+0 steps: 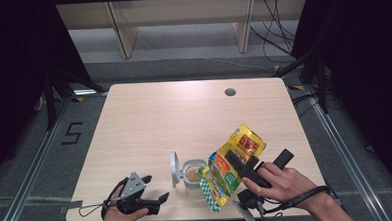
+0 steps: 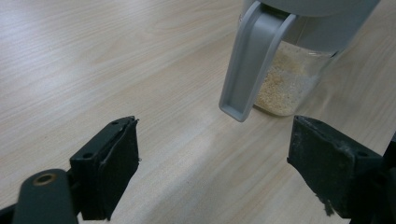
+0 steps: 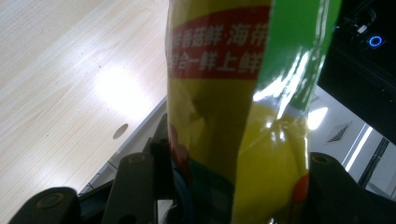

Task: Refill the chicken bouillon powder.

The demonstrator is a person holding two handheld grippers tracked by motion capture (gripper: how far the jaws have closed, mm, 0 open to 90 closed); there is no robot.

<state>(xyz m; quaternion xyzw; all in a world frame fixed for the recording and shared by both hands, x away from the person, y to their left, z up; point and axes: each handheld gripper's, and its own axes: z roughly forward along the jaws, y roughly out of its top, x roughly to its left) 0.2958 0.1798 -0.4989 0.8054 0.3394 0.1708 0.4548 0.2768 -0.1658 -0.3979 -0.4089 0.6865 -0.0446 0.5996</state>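
the yellow and green pouch [image 1: 230, 167] hangs tilted over the near right part of the surface [image 1: 184, 116], its long axis running from upper right down to lower left, the checkered lower end dipping just beside the open mouth of the jar [image 1: 193, 174]. the jar holds pale grains, its grey lid [image 1: 175, 168] flipped up to the left. the right tongs [image 1: 239, 163] pinch the pouch across its middle, partly spread. the left tongs [image 1: 155, 205] rest low near the surface edge, spread wide, holding nothing, aimed at the jar.
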